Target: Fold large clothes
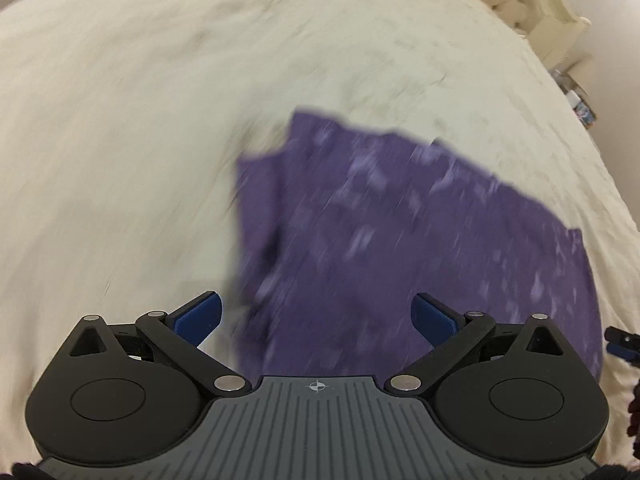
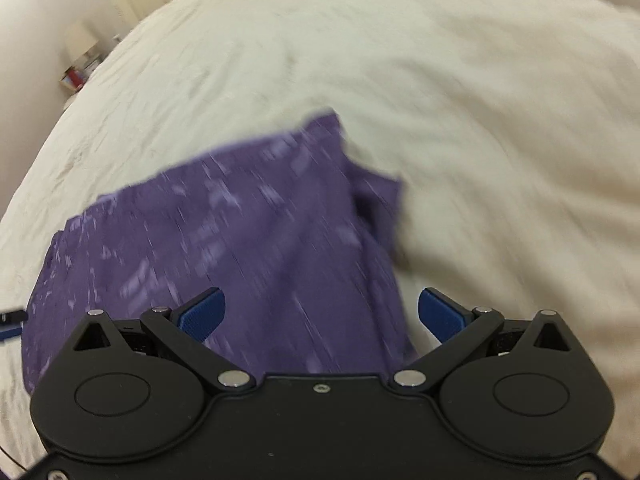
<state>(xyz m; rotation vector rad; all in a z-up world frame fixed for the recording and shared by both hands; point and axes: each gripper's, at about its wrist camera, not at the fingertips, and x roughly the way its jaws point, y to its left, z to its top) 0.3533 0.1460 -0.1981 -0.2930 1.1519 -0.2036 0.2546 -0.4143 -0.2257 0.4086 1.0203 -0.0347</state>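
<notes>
Purple cloth with a pale speckled print, the garment (image 1: 400,240), lies folded on the cream bedspread (image 1: 140,120), and both views are smeared with motion blur, so its creases are hard to read. On the left side, the left gripper (image 1: 318,314) hangs above the garment's near left edge with its blue pads spread wide and nothing between them: it is released. Over to the right, the right gripper (image 2: 322,312) hangs above the garment's (image 2: 240,240) near right edge, its jaws likewise splayed apart and empty, with the bedspread (image 2: 480,120) bare beyond. A fold seems to be just laid down, judging by the stacked layers at the far corner. The next move probably calls for both grippers to find a fresh edge or pair of corners, close on them, and bring the cloth over itself evenly, or smooth the pile if it is small enough.
</notes>
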